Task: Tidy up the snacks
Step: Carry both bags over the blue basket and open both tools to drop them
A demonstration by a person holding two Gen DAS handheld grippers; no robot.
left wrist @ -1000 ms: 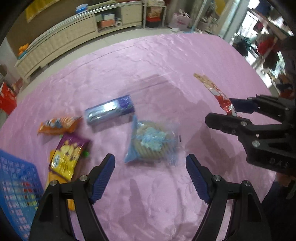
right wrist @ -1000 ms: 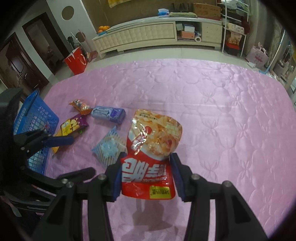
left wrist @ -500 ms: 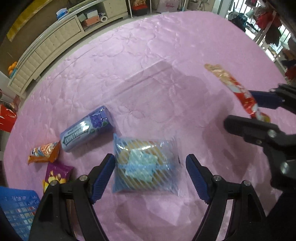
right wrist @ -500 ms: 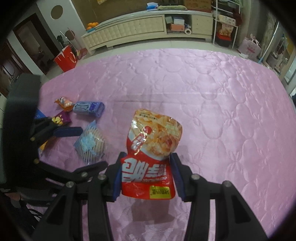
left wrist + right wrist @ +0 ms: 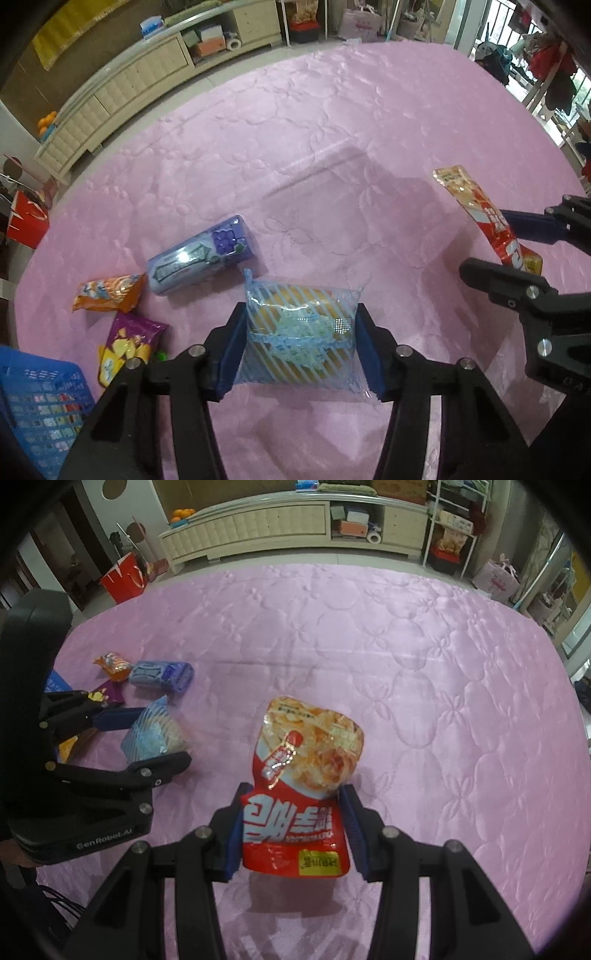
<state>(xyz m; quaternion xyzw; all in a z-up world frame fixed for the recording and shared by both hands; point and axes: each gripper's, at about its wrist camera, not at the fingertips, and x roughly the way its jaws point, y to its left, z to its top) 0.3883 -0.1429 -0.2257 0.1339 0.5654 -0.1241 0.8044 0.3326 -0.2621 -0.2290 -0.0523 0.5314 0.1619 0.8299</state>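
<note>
My left gripper (image 5: 301,350) is shut on a clear blue-striped cookie packet (image 5: 301,336), which rests on the pink quilted cloth (image 5: 314,147). The packet also shows in the right wrist view (image 5: 153,734). My right gripper (image 5: 293,834) is shut on a red and orange snack pouch (image 5: 306,775), held above the cloth; in the left wrist view the pouch (image 5: 480,214) appears edge-on at the right. A purple gum pack (image 5: 201,256), an orange packet (image 5: 109,293) and a purple-yellow packet (image 5: 127,341) lie to the left.
A blue plastic basket (image 5: 33,406) stands at the cloth's lower left edge. Beyond the cloth are a long cream cabinet (image 5: 258,528), a red bag (image 5: 123,578) and shelves. The cloth's right half (image 5: 461,664) is bare.
My left gripper moved forward over the cookie packet and closed on it. My right gripper kept its hold on the red pouch and hardly moved.
</note>
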